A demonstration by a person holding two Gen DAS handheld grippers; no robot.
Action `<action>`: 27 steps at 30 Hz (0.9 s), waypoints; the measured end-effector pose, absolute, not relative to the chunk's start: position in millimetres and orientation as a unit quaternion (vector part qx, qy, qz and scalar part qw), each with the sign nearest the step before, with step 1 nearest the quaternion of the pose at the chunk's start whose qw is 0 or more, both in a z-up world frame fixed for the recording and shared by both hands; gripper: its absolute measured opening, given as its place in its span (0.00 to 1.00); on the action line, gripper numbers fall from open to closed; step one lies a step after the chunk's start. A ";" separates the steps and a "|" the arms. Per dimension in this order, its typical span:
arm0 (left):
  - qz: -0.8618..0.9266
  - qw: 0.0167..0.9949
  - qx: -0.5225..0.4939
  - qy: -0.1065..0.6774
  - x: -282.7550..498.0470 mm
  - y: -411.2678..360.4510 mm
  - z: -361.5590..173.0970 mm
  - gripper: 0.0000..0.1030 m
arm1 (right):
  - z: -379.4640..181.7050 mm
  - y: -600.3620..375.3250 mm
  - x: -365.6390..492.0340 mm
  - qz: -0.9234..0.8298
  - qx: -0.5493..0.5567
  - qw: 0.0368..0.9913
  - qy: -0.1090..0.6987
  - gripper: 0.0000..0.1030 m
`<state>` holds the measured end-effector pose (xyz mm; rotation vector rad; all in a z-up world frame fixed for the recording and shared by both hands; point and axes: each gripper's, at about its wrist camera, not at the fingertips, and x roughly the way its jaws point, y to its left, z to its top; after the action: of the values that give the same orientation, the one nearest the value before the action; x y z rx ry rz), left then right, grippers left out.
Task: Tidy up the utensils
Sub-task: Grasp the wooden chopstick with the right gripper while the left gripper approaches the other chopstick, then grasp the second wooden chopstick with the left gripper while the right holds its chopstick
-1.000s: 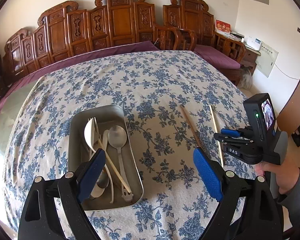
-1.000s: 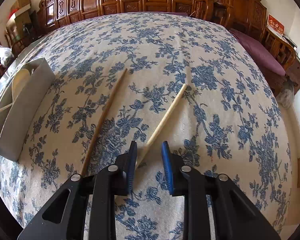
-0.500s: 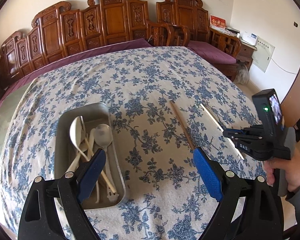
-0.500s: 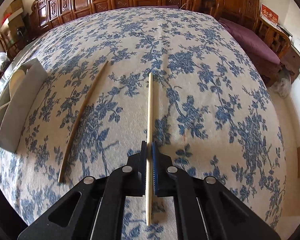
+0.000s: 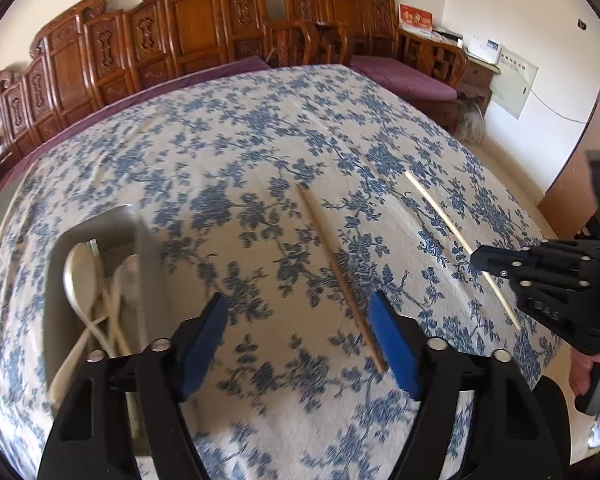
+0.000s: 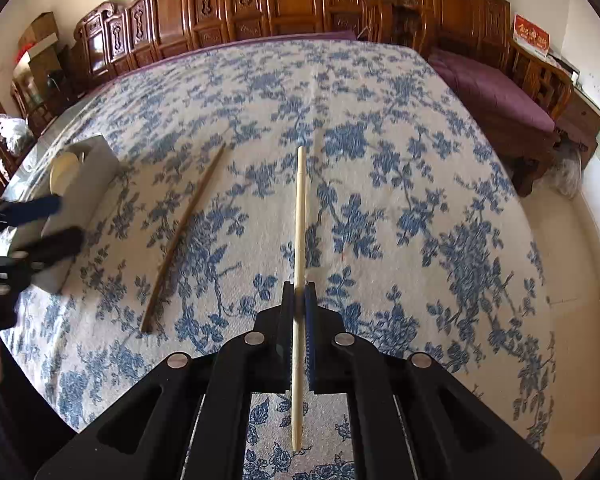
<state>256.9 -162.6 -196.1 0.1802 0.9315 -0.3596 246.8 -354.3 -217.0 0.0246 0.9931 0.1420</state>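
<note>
The right gripper was clamped on a pale chopstick at the frame's centre, its far end pointing up the flowered tablecloth. The left gripper, its jaws just narrowing but apart and empty, hung beside a darker chopstick lying on the cloth — the metal tray of spoons sat at lower left.

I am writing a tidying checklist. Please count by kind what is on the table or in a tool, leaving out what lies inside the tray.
Chopsticks: 2, the darker chopstick lying on the cloth and the pale chopstick gripped in the right tool
Metal tray: 1
Total: 3
</note>
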 end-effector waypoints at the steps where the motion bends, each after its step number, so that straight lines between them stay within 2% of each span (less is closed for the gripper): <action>1: -0.173 0.872 0.087 0.449 260.2 -166.2 -198.9 0.61 | -215.0 -355.1 246.9 0.067 0.012 0.878 0.474 0.06; 6: -0.182 0.859 0.085 0.470 279.4 -186.6 -216.5 0.49 | -213.3 -360.7 247.3 0.065 0.017 0.880 0.471 0.06; 10: -0.185 0.850 0.086 0.486 292.8 -202.4 -231.1 0.44 | -216.5 -365.0 248.1 0.064 0.024 0.878 0.473 0.06; 15: -0.183 0.842 0.090 0.499 305.7 -212.9 -244.6 0.28 | -220.6 -369.0 250.2 0.066 0.035 0.876 0.476 0.06; 22: -0.166 0.843 0.093 0.503 314.9 -214.1 -253.9 0.17 | -222.2 -373.1 250.7 0.065 0.043 0.876 0.477 0.06; 24: -0.165 0.843 0.095 0.503 315.4 -213.4 -254.2 0.07 | -221.6 -372.1 250.5 0.067 0.042 0.876 0.476 0.06; 27: -0.169 0.841 0.090 0.506 314.4 -209.9 -253.7 0.04 | -219.3 -369.0 249.9 0.071 0.038 0.878 0.472 0.06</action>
<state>314.4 -209.9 -253.7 0.1892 1.0703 -0.3571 249.9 -369.0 -219.3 0.0798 0.9855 0.1473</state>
